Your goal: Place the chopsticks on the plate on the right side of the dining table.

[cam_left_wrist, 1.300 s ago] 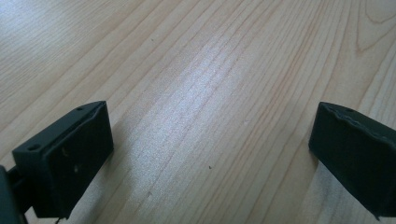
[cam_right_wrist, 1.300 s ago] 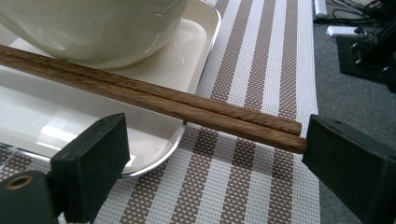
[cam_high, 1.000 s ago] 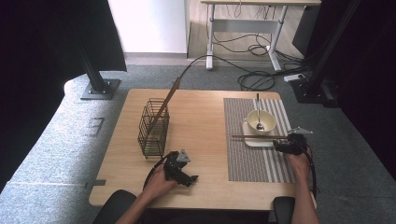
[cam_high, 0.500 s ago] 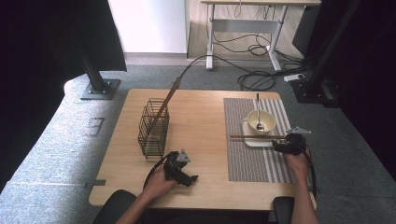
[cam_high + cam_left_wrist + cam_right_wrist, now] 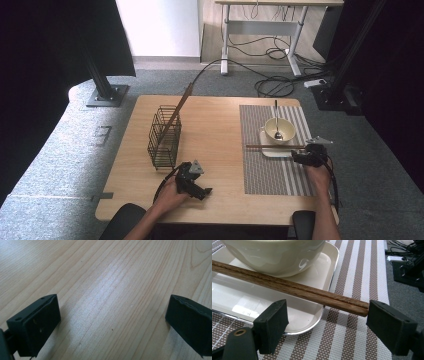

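Chopsticks [image 5: 294,288], a brown wooden pair lying side by side, rest across the front rim of a white tray [image 5: 322,267] that sits on the striped mat [image 5: 272,170]. Their thick ends stick out past the tray's right corner, over the mat. On the tray stands a cream bowl [image 5: 278,130], just behind the chopsticks, and a spoon [image 5: 276,117] leans in it with its handle pointing away from the person. The right gripper [image 5: 327,322] sits low over the mat at the tray's corner, its jaws apart with the chopstick ends between them. The jaws have just been closing a little, yet in the right gripper view the right jaw is at most just meeting the end of the sticks, and the left one stands clear of them, so nothing is clamped. The left gripper [image 5: 112,322] lies on the bare wooden table [image 5: 215,125], well to the left of the tray and near the person's edge. Its jaws are wide apart, with only tabletop between them. A black wire basket [image 5: 164,137] stands on the table farther left of the tray, beyond the left gripper, and a long brown stick [image 5: 179,109] leans out of it.
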{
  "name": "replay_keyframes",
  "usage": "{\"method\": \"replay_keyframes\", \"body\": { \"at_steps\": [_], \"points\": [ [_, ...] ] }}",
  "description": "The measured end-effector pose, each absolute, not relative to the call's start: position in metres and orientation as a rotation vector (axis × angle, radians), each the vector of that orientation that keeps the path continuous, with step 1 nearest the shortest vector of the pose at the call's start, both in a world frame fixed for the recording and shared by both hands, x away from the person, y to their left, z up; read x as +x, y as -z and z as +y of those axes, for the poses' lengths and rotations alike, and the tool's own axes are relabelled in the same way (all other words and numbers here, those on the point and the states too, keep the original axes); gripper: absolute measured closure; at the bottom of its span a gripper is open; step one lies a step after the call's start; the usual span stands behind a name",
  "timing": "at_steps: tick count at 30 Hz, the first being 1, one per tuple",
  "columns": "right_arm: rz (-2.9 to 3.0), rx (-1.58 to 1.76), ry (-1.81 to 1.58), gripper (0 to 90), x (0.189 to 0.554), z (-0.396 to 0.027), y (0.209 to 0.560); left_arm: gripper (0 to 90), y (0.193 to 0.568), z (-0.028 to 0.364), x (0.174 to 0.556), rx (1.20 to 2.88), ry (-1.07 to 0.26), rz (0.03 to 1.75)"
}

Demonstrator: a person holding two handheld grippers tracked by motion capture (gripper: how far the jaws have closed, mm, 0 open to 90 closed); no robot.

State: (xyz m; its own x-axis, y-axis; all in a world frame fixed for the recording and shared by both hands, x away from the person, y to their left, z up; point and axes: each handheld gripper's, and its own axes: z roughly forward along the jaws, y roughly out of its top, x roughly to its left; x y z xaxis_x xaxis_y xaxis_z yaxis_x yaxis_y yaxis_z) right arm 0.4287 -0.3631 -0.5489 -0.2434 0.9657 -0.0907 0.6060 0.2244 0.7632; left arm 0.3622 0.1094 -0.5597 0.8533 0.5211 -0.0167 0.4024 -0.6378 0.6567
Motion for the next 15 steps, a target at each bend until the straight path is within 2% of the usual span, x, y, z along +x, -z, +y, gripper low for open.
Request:
{"method": "replay_keyframes", "body": {
  "at_steps": [9, 15],
  "points": [
    [1.95, 1.44, -0.826, 12.0, 0.426, -0.366, 0.545, 0.0, 0.56, 0.109, 0.362, 2.345, -0.227, 0.667],
    [1.979, 1.432, -0.868, 4.8, 0.415, -0.369, 0.536, 0.0, 0.56, 0.109, 0.362, 2.345, -0.227, 0.667]
  ]
}}
